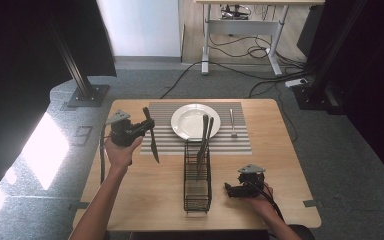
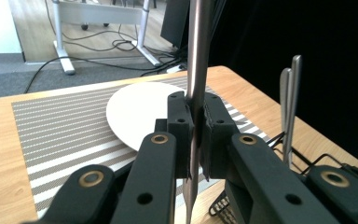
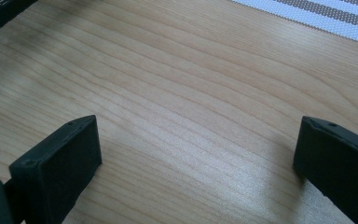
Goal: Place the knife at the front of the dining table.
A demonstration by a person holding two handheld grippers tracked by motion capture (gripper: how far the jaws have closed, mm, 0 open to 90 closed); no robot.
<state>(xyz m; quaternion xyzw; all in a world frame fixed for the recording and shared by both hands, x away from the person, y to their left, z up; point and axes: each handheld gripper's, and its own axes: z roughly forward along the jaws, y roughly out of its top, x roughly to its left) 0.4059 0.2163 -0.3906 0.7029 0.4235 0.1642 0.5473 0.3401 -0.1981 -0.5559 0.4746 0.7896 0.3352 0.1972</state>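
One knife is in your left hand-held gripper, clamped tight between the pads, as the left gripper view shows with the steel running up through the closed jaws. In the high view it hangs point down above the left part of the striped placemat, just left of the white plate. A fork already lies on the mat to the plate's right, and two more pieces of cutlery stand in the black wire caddy in front of the plate.

You look to be mid-placement: setting the knife down beside the plate. Next you need to tip it from hanging to flat, lower it onto the mat beside the plate's rim without touching the plate, then release.

Your right hand-held gripper rests low over the bare bench right of the caddy, jaws wide apart and holding nothing.
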